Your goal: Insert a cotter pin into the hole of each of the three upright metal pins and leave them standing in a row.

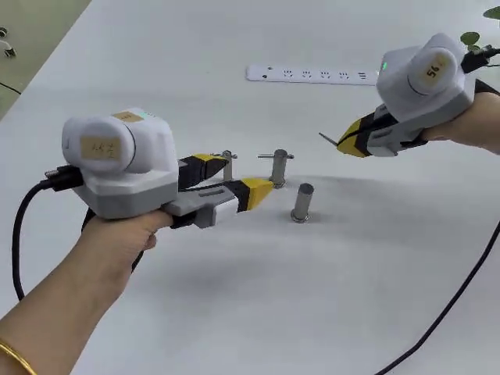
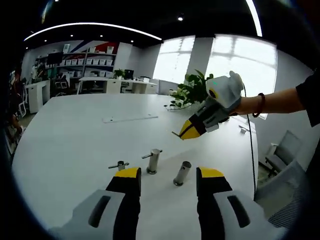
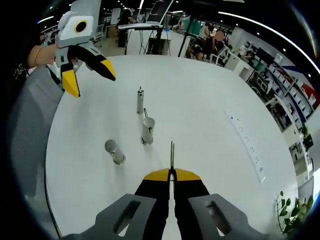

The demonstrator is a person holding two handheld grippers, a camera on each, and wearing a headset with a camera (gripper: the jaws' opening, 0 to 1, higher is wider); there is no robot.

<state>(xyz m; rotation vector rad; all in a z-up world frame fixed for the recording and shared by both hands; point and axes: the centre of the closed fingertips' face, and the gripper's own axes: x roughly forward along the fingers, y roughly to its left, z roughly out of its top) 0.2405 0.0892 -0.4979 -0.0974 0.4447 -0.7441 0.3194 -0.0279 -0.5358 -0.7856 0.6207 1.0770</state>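
Pin point(image 1: 228, 169) partly behind left hand-held gripper point(image 1: 248, 173)

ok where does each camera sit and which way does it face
Head view: on the headset, down at the table, metal pins, hand-held left gripper and right gripper.
Left gripper view: on the left gripper, along its open jaws towards the pins.
Right gripper view: on the right gripper, along shut jaws pinching a cotter pin.
Shared: both gripper views show the pins and the opposite gripper.

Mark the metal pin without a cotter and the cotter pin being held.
Bare metal pin point(image 1: 302, 203): head view, middle of its shaft.
Cotter pin point(image 3: 171, 154): right gripper view, its exposed stem.
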